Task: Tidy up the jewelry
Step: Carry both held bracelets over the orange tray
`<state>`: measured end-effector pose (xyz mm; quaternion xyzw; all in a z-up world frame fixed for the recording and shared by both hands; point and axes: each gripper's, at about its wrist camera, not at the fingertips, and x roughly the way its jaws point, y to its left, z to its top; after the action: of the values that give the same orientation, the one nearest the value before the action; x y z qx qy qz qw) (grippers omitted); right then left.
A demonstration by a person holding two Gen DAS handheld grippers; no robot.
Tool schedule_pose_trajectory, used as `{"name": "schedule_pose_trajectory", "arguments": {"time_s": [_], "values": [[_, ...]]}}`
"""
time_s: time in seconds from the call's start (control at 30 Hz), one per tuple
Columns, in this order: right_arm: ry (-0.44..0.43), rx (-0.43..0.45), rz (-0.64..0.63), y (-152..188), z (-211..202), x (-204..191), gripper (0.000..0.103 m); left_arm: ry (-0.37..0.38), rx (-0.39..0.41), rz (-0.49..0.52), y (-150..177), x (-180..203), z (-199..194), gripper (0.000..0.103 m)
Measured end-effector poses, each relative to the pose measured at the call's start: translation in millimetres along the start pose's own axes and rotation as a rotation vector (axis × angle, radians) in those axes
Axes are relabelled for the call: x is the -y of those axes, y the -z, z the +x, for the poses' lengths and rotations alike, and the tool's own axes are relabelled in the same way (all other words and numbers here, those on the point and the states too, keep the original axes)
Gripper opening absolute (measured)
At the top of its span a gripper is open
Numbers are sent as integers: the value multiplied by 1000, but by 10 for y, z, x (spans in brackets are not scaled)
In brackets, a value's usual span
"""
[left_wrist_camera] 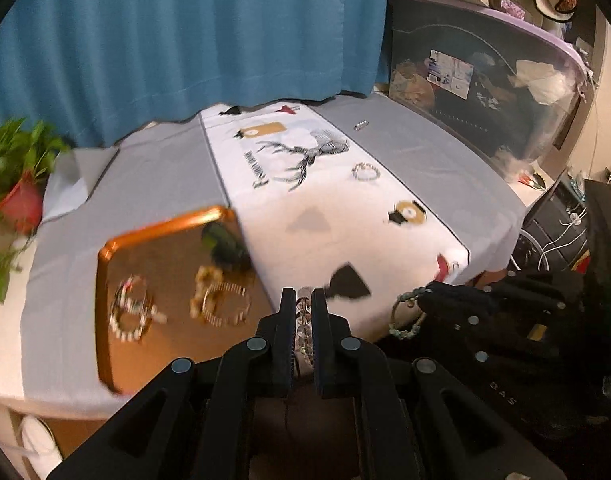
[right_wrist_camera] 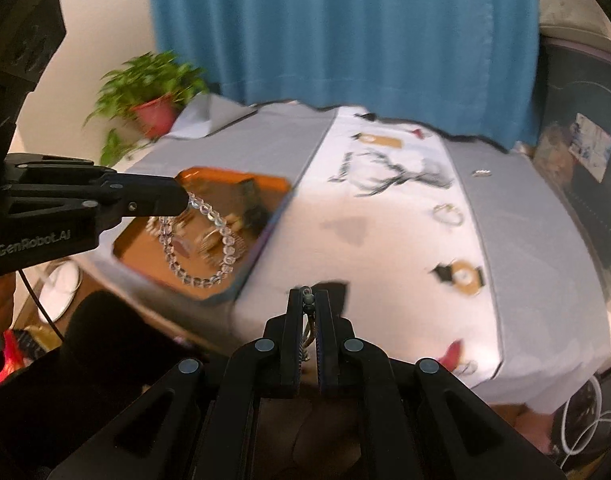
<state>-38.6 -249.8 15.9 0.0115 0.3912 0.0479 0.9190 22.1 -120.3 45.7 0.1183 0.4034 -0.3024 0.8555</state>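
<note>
Behind cloth-covered table (left_wrist_camera: 405,168), blue curtain (left_wrist_camera: 185,32); potted plant (right_wrist_camera: 149,96) at corner

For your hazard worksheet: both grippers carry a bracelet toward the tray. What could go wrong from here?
1. The clear bead bracelet hangs from the left gripper by a few beads; it might slip.
2. The orange tray already holds bracelets; new ones may tangle.
3. The green bracelet dangles from the right gripper at the table's edge.

Showing matte black linkage on left gripper (right_wrist_camera: 185,202) and right gripper (right_wrist_camera: 310,304) — round grey rivets, pale "GenRobot.AI" lettering.
</note>
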Motion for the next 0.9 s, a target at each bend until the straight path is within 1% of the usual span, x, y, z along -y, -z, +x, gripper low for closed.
{"name": "schedule_pose_trajectory", "arguments": {"time_s": [0.2,0.4,0.63,0.9], "values": [[-39,-47,-52,254,-64,-405,6,-30,-6,-58,498,-173,-213,6],[-70,-87,-106,372,-46,-715,6,-42,-18,-118,821,-395,-293,6],[-77,-101,-141,307,62,-905,6,-56,-9,-176,940,-644,-350,6],[-88,-94,-148,38,324,-1004,6,-91,9,-195,824,-897,-248,6]]}}
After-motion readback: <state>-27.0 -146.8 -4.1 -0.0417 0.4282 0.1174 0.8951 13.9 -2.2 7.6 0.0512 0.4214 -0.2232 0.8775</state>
